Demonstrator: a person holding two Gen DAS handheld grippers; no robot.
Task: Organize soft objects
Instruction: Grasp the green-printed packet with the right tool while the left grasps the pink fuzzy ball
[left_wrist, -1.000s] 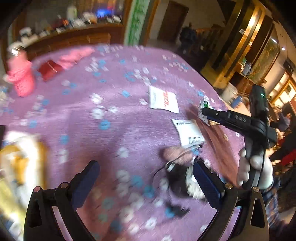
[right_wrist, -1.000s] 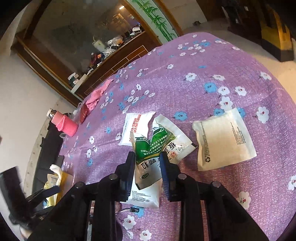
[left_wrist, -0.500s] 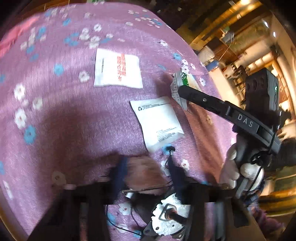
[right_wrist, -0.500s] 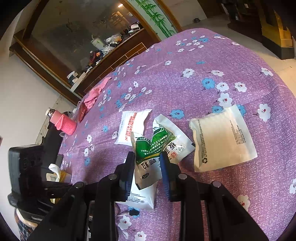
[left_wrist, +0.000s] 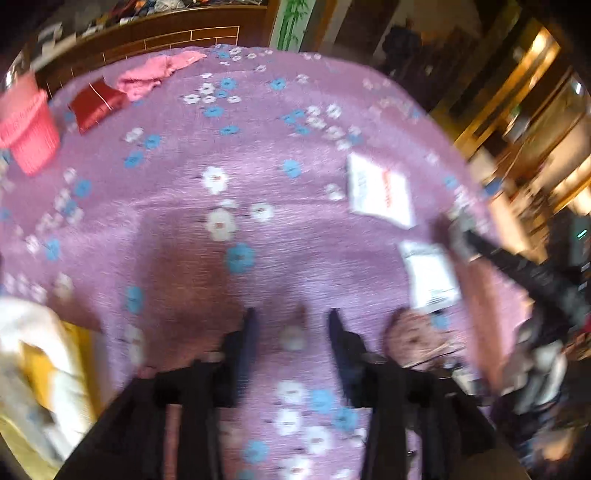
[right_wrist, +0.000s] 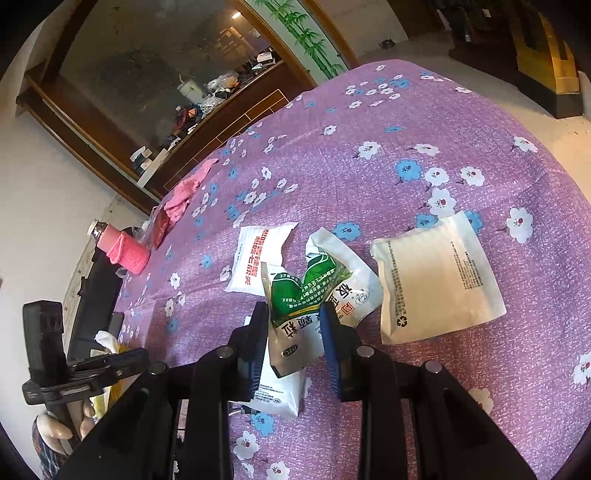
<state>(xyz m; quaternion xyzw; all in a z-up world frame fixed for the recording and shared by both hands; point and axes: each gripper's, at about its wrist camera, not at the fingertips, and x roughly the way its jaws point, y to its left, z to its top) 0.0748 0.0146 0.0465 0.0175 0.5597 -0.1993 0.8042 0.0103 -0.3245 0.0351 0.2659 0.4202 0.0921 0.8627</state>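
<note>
Right wrist view: right tool is clenched on a green-and-white sachet, pads pressing its lower half, the packet lifted clear of the purple flowered cloth that covers the desk. Under and beside it lie three more soft packets: one with red print at far left, a white pouch with a recycling mark to the right, and a plain white one near, partly under the tool.

Left wrist view (heavily blurred): left tool has its jaws apart with only bare cloth between them; they have just been opening, and nothing is held. A pinkish fuzzy thing with dark wires lies just right of its right finger, not gripped as far as the blur allows.

Step in hand, by my reading: sorting is midway. One sachet is in the grasp, the rest not yet gathered. Next move calls for carrying the sachet to a collecting spot and letting go gently; foil packets are limp and may slip.

Containers: a pink woven basket at far left; contents not visible. A red pouch and pink cloth lie beyond it on the cloth, outside any container.
</note>
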